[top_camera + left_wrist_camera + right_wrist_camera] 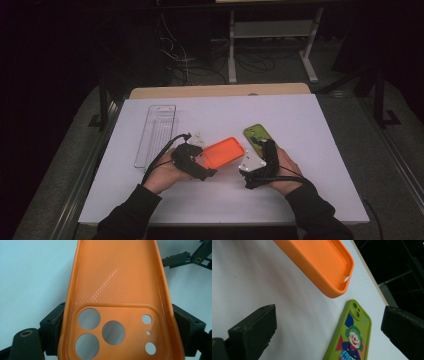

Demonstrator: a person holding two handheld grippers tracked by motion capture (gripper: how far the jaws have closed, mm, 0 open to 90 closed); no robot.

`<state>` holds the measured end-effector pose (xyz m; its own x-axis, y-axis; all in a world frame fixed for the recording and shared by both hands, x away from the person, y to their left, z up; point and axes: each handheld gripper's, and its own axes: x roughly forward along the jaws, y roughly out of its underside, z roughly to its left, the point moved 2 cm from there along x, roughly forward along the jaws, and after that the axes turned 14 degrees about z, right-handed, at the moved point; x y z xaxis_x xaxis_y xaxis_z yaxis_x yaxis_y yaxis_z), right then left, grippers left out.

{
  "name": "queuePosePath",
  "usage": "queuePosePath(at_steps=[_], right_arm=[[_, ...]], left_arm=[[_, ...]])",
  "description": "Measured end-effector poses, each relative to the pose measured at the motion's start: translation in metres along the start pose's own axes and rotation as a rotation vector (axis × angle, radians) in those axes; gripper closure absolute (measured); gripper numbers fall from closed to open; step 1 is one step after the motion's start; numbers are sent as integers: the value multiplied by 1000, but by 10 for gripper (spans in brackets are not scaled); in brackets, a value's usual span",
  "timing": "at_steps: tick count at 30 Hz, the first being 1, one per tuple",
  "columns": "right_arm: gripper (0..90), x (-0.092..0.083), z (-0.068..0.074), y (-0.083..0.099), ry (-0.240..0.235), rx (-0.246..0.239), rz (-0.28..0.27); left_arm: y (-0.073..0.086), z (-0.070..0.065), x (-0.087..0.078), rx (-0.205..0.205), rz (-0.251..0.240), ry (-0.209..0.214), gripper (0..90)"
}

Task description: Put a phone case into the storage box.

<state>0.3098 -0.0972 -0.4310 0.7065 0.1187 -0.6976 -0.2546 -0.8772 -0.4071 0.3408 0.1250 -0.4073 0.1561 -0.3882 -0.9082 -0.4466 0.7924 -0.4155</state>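
Note:
An orange phone case is lifted a little above the white table top, with my left gripper shut on its camera-hole end. In the left gripper view the case runs away from me, inside face up, and the pads press on its two long edges. A green case with a clown picture lies flat to the right. My right gripper hovers just before it, open. In the right gripper view the green case lies between the wide fingers, and the orange case hangs above left.
A clear plastic tray lies lengthwise at the table's left. A small clear piece sits just behind the left gripper. The table's wooden far edge borders a dark floor with cables and desk legs.

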Motion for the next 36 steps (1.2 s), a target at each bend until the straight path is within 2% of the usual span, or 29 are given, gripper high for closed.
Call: queuePosePath(at_steps=[2,4,7,8,9,10,12,14,16,18,19,21,23,24,25,28,29,31,33,36], right_arm=[[0,0,1,0,13,-15,-5],[0,0,2,-1,24,-12,-2],[0,1,3,0,47,-39,0],[0,1,4,0,57,-48,-1],[0,1,6,-1,85,-59,-10],[0,0,6,-1,100,-71,-16],[0,0,7,-1,114,-85,-17],[0,0,8,-2,144,-138,-17],[0,0,9,-2,151,-146,-19],[0,0,11,-2,173,-191,-14],[0,0,13,-3,186,-185,-20],[0,0,14,-3,204,-209,-19],[0,0,15,-3,234,-257,-17],[0,0,16,-4,245,-263,-17],[0,0,16,-4,270,-291,-15],[0,0,17,-4,291,-310,-15],[0,1,17,-4,315,-342,-20],[0,0,19,-4,338,-369,-28],[0,-2,22,-5,337,-354,-28],[0,-3,24,-6,347,-357,-31]], left_arm=[[0,1,0,15,1,-3,158],[0,1,0,13,1,-3,158],[0,1,0,11,3,-2,158],[0,1,0,8,2,0,158],[0,-1,1,-17,-18,4,158],[-1,-1,1,-24,-22,7,158],[-1,-2,2,-24,-24,6,158],[-1,-1,2,-20,-23,5,157],[-1,-2,2,-22,-20,6,158],[-1,-3,2,-34,-19,13,158],[-1,-3,2,-38,-20,14,158],[0,-3,2,-32,-16,11,158],[0,-1,1,-3,9,4,158],[0,-1,1,-4,8,4,158],[0,-1,1,-6,8,5,158],[0,-1,1,-3,10,4,158],[0,-1,1,-4,9,5,158],[0,-1,1,-5,10,5,158],[0,-1,1,-6,10,6,158],[0,-1,1,0,9,5,158]])
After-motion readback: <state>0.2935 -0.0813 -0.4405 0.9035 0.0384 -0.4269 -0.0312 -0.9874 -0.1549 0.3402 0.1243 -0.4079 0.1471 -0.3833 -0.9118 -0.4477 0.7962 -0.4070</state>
